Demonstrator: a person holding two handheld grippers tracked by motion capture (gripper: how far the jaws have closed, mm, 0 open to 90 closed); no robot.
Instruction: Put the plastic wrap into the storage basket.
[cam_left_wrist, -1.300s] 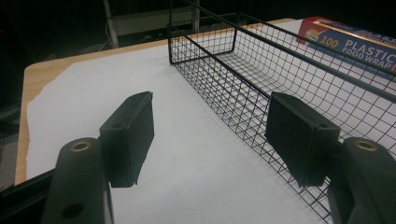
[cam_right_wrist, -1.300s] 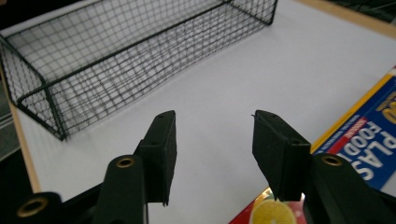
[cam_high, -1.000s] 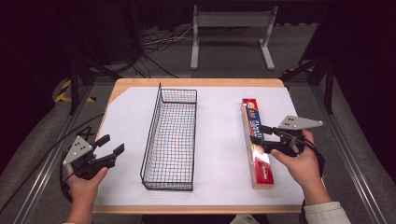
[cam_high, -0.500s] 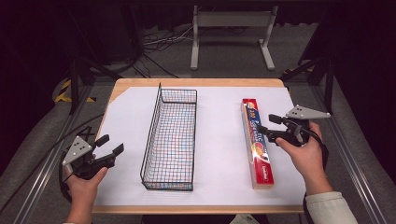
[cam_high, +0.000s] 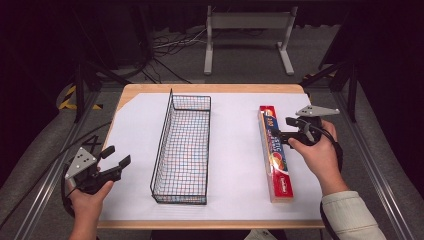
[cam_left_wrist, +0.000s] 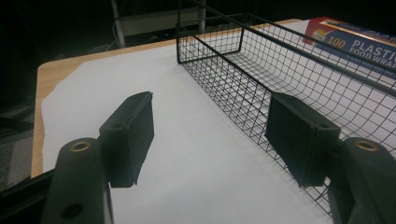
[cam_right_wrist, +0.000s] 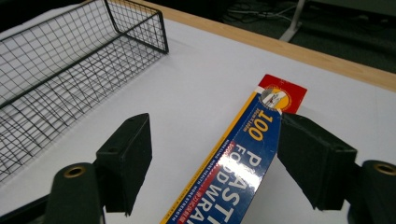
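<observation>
Jaws spread | right gripper (cam_right_wrist: 212, 161) | plastic wrap box (cam_right_wrist: 243, 158) between, nearer right jaw

The left gripper (cam_left_wrist: 210, 140) hangs with jaws apart over white paper (cam_left_wrist: 140, 74); wire basket (cam_left_wrist: 289, 70) just right, wrap box (cam_left_wrist: 355, 39) beyond.

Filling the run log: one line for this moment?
left tongs: open, idle | right tongs: open over wrap box | wire basket: empty
</observation>
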